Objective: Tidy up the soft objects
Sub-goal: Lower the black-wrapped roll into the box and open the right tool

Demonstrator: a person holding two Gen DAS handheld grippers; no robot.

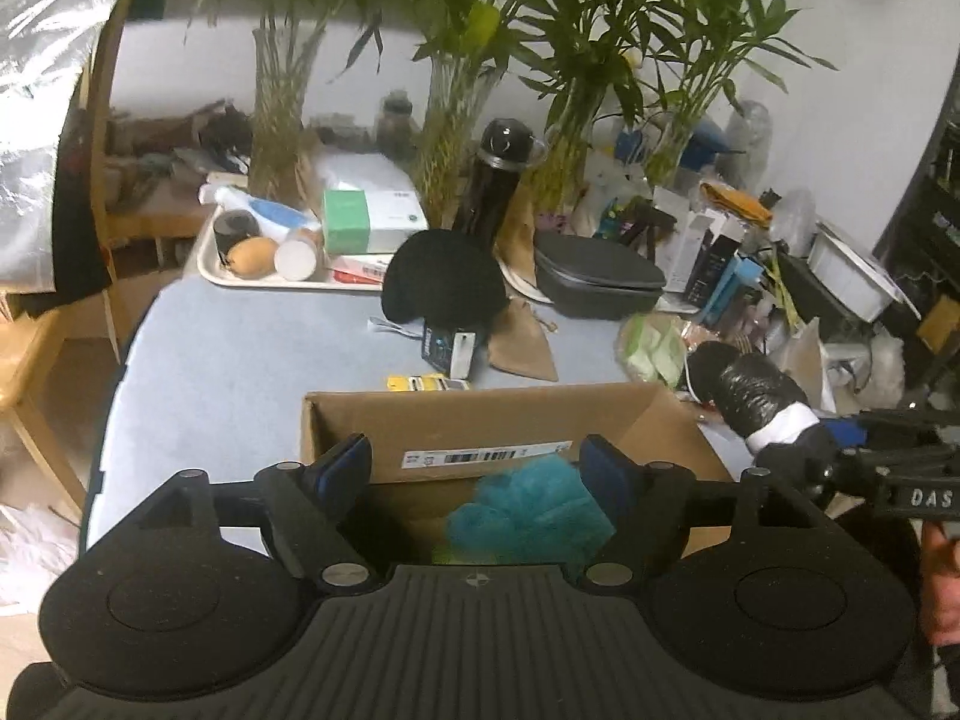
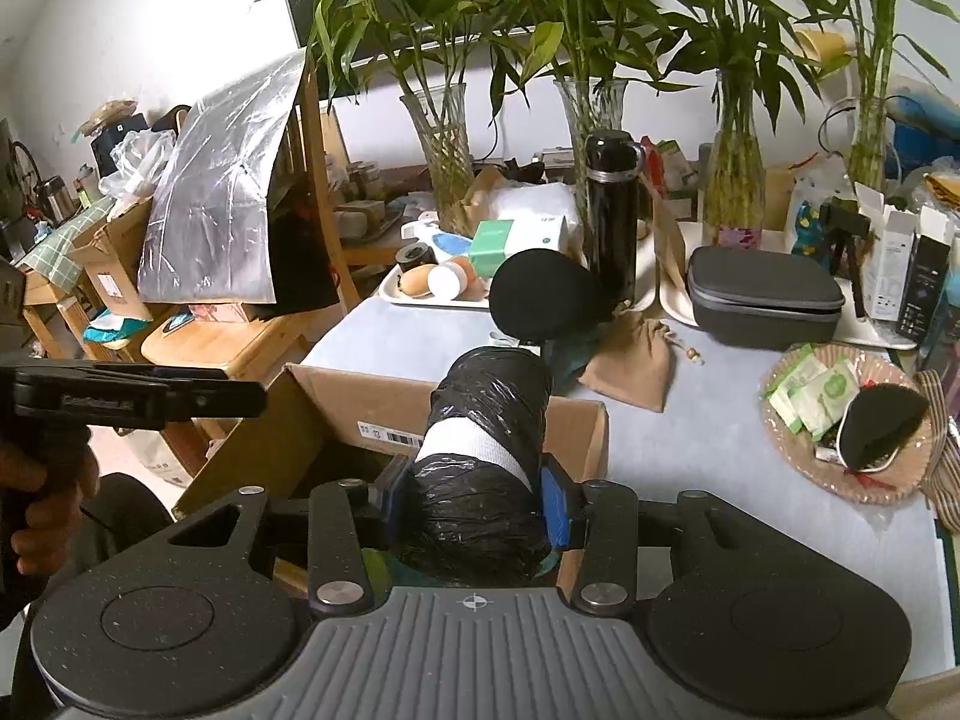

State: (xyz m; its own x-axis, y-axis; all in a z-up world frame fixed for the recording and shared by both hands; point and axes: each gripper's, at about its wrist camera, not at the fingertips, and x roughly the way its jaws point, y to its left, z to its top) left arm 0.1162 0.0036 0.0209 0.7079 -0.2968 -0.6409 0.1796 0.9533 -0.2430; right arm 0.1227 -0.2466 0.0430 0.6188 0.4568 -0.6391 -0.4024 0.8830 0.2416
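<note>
— What is the biggest thing in front of you?

— The pale blue-grey tabletop (image 1: 228,360), crowded along its far edge. On its near part stands an open brown cardboard box (image 1: 480,420) with a barcode label on its inner wall.

— And behind the box?

— A dark grey zipped hard case (image 2: 762,294), a tall black insulated bottle (image 2: 612,210) and a black dome-shaped soft cushion (image 2: 540,294), with a small tan cloth drawstring pouch (image 2: 630,372) lying just beside the cushion.

— What is your right claw doing?

— My right claw (image 2: 474,504) is clamped on a roll of crinkled black plastic bags with a white paper band (image 2: 480,450); both blue pads press its sides, and the roll hangs over the box's near right corner.

— And the left?

— My left claw (image 1: 480,468) stands wide apart above the box, gripping nothing. A fluffy teal mesh bath sponge (image 1: 528,510) lies inside the box below it, near the right pad; I cannot tell whether that pad touches it.
</note>
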